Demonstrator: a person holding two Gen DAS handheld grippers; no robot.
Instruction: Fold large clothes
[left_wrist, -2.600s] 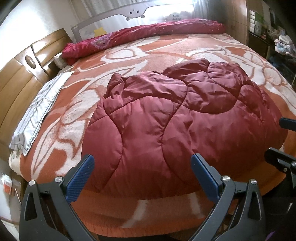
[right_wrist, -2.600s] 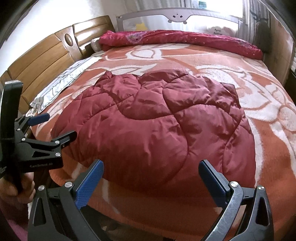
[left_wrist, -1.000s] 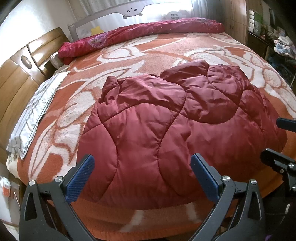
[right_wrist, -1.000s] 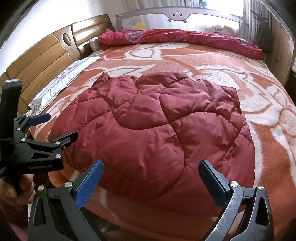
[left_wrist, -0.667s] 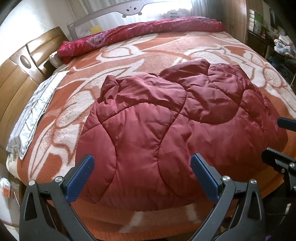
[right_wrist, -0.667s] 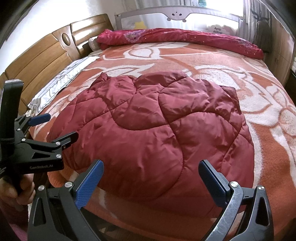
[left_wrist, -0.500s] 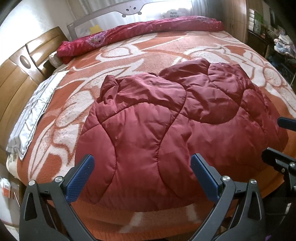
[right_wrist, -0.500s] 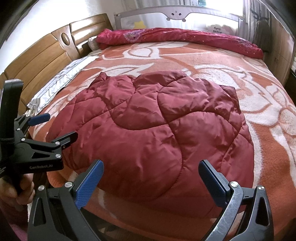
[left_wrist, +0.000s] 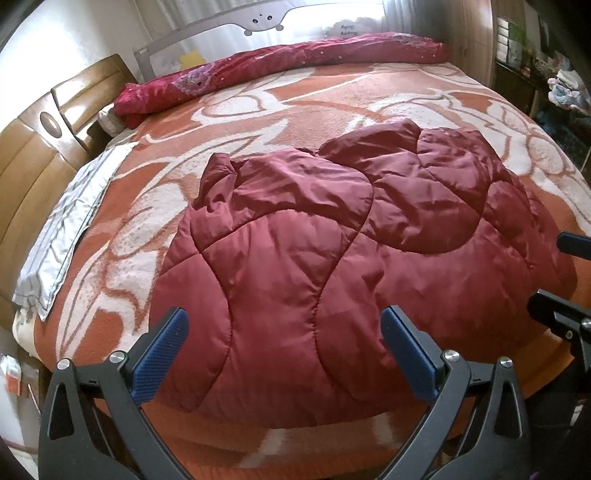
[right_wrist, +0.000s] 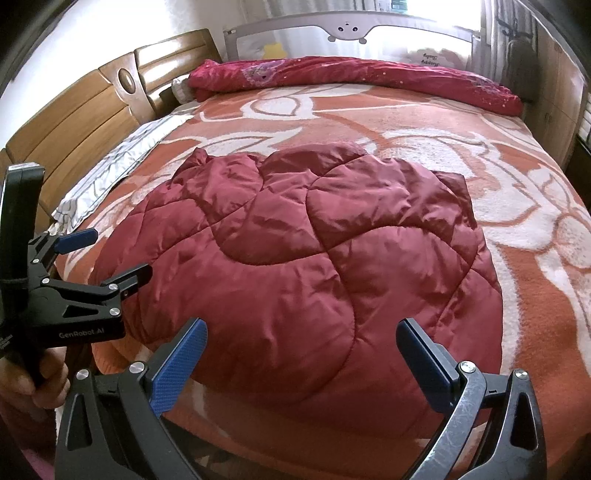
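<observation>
We hold both grippers over the near edge of the bed, jaws spread wide, nothing between them: left gripper (left_wrist: 282, 350), right gripper (right_wrist: 301, 356). Straight ahead lies the dark red quilted padded coat (left_wrist: 332, 258), its hem at the near edge of the orange-and-white patterned blanket (left_wrist: 258, 122), long axis seemingly running away from us, though bunching blurs that. Left gripper sits nearer the hem's left corner. Against 2.6 seconds ago, the coat looks unshifted; our views have barely drifted.
</observation>
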